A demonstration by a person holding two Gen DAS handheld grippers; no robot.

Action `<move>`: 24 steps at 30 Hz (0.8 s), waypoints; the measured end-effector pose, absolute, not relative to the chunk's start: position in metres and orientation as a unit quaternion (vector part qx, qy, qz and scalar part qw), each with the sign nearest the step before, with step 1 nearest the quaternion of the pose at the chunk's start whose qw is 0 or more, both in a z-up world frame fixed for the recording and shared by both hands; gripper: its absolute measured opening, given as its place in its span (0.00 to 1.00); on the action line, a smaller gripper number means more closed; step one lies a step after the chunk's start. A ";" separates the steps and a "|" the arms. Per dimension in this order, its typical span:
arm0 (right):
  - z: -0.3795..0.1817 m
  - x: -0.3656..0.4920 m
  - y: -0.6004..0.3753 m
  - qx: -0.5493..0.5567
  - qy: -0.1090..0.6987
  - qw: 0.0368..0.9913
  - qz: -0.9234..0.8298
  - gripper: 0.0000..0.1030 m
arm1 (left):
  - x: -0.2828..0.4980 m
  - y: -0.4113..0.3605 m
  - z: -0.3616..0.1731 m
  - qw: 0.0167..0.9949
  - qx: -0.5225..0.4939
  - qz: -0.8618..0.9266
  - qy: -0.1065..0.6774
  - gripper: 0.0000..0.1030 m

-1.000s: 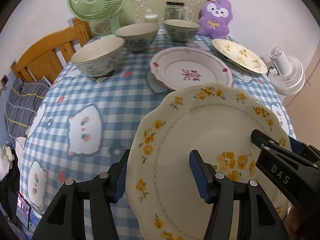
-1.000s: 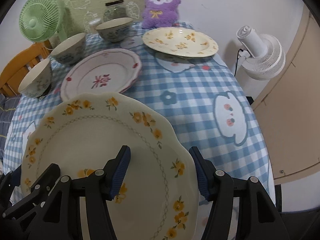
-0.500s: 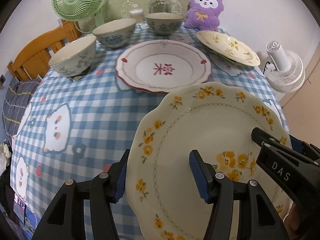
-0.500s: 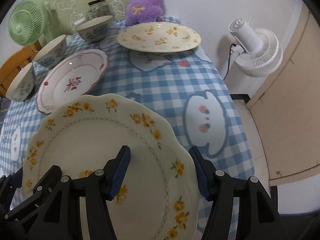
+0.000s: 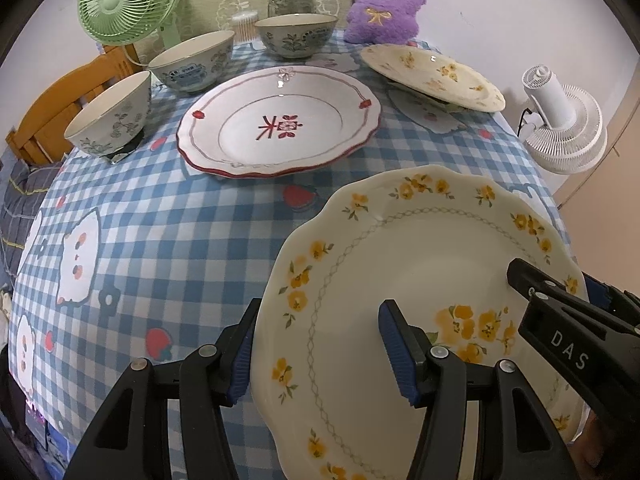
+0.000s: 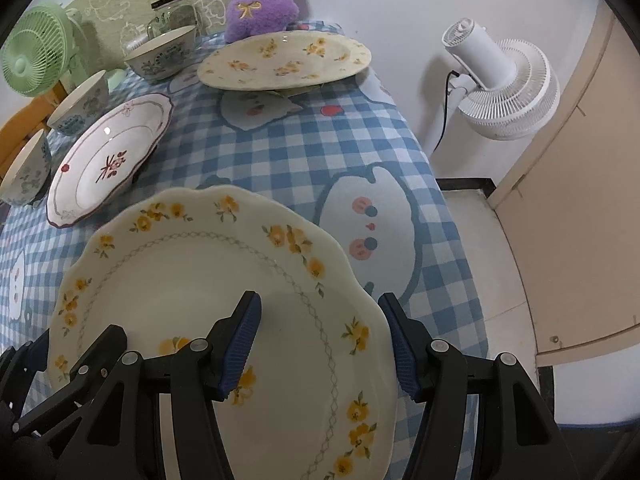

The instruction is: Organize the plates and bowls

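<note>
**open cloth near, crowded far edge**

bare tabletop point(image 5: 168, 240) lies open left of the held yellow-flower plate point(image 5: 420, 280). ahead, the red-rimmed plate point(image 5: 280, 120) blocks the middle. three bowls point(image 5: 108, 120) line its left and far side. a second flowered plate point(image 6: 284, 60) fills the far right, with a free strip of cloth point(image 6: 320, 152) before it.

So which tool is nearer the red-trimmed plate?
Left. The left tool grips the yellow-flower plate on the side toward the red-trimmed plate; the right tool holds the opposite rim, farther away.
</note>
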State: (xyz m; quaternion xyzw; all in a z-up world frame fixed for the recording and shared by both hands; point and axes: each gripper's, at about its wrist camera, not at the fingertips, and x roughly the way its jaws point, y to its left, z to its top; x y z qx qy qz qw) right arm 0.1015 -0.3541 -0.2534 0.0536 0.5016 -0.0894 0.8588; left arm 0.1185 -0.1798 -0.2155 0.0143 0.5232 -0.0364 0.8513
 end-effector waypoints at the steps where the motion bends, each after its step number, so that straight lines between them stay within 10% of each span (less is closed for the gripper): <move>1: -0.255 0.102 -0.356 0.055 0.503 0.858 -0.089 0.62 | 0.118 -0.181 -0.217 0.851 0.015 -0.035 0.523 0.57; 24: -0.241 0.104 -0.368 0.067 0.496 0.864 -0.052 0.82 | 0.118 -0.184 -0.204 0.863 0.013 -0.017 0.505 0.79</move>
